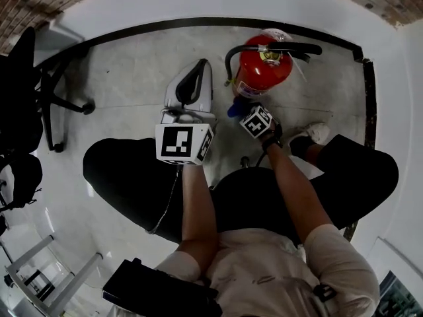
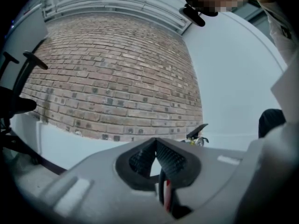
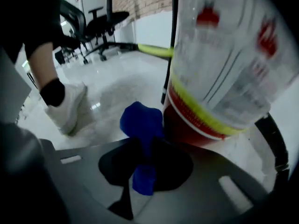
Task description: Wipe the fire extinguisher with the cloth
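A red fire extinguisher (image 1: pixel 262 66) with a black handle and hose stands on the floor by the white wall. In the right gripper view its labelled body (image 3: pixel 219 78) fills the right side. My right gripper (image 1: pixel 238 107) is shut on a blue cloth (image 3: pixel 140 120), and the bunched cloth (image 1: pixel 235 106) presses against the cylinder's lower left side. My left gripper (image 1: pixel 196 71) hovers to the left of the extinguisher, apart from it. Its jaws meet at the tips (image 2: pixel 155 144) with nothing between them. The extinguisher's handle (image 2: pixel 198 131) peeks over them.
A black office chair (image 1: pixel 36 88) stands at the left, and more chairs (image 3: pixel 105 17) show in the right gripper view. The person's white shoe (image 1: pixel 316 133) rests right of the extinguisher. A black baseboard (image 1: pixel 165 25) runs along the white wall; a brick wall (image 2: pixel 112 78) rises beyond.
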Demonstrator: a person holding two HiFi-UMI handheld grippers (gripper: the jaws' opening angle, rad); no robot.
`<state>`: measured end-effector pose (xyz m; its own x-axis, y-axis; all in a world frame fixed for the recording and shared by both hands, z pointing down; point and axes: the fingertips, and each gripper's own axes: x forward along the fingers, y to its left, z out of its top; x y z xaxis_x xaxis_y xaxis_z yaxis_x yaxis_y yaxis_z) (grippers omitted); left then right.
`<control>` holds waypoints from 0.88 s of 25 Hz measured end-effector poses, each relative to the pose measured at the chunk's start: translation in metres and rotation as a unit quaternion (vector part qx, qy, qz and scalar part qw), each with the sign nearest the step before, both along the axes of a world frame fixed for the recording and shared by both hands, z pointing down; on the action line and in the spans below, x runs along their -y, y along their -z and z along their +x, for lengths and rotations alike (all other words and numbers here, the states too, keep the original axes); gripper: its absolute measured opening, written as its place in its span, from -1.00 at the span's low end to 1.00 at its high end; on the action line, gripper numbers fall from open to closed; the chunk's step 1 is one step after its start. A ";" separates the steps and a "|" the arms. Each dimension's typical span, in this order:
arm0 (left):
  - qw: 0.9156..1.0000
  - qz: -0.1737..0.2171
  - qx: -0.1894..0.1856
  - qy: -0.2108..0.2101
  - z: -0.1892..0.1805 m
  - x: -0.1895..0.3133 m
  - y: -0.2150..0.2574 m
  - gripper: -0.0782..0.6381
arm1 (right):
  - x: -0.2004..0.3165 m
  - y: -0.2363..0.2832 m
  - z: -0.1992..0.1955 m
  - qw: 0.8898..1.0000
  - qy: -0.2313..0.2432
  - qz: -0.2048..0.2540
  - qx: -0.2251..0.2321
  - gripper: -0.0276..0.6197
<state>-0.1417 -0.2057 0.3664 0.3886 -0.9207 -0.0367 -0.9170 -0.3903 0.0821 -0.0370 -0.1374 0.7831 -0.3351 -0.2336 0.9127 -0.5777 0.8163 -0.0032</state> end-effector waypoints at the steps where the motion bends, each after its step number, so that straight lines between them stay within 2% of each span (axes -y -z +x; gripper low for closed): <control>1: 1.000 0.003 -0.001 -0.004 0.002 0.001 -0.001 -0.78 | -0.005 0.019 -0.004 0.999 -0.010 -0.003 0.038 -0.72; 4: 1.000 0.005 -0.005 -0.009 0.006 0.002 -0.001 -0.78 | -0.020 0.087 -0.002 0.989 -0.064 -0.001 0.137 -0.71; 6: 1.000 0.007 -0.009 -0.005 0.006 0.002 0.000 -0.78 | -0.023 0.149 0.003 0.973 -0.096 0.033 0.206 -0.71; 9: 1.000 0.014 -0.023 -0.003 0.010 0.003 0.006 -0.78 | -0.012 0.252 0.024 0.939 -0.131 0.119 0.294 -0.71; 13: 0.999 0.023 -0.032 -0.005 0.014 0.000 0.017 -0.78 | 0.017 0.364 0.070 0.880 -0.201 0.228 0.366 -0.71; 14: 0.999 0.026 -0.035 -0.006 0.016 -0.001 0.020 -0.78 | 0.025 0.383 0.077 0.867 -0.212 0.247 0.378 -0.71; 15: 0.999 0.029 -0.037 -0.006 0.017 -0.002 0.023 -0.78 | 0.033 0.398 0.080 0.859 -0.211 0.265 0.385 -0.71; 16: 0.999 0.031 -0.038 -0.007 0.018 -0.003 0.025 -0.78 | 0.041 0.405 0.077 0.857 -0.200 0.280 0.383 -0.71; 17: 0.999 0.033 -0.038 -0.006 0.019 -0.005 0.027 -0.78 | 0.047 0.404 0.071 0.863 -0.184 0.289 0.371 -0.71; 19: 0.999 0.035 -0.037 -0.006 0.021 -0.007 0.030 -0.78 | 0.054 0.383 0.054 0.881 -0.146 0.303 0.333 -0.71; 20: 0.999 0.036 -0.038 -0.005 0.021 -0.007 0.031 -0.78 | 0.053 0.372 0.047 0.883 -0.130 0.322 0.317 -0.70; 22: 0.999 0.037 -0.038 -0.002 0.019 -0.010 0.033 -0.78 | 0.043 0.361 0.039 0.867 -0.107 0.378 0.306 -0.70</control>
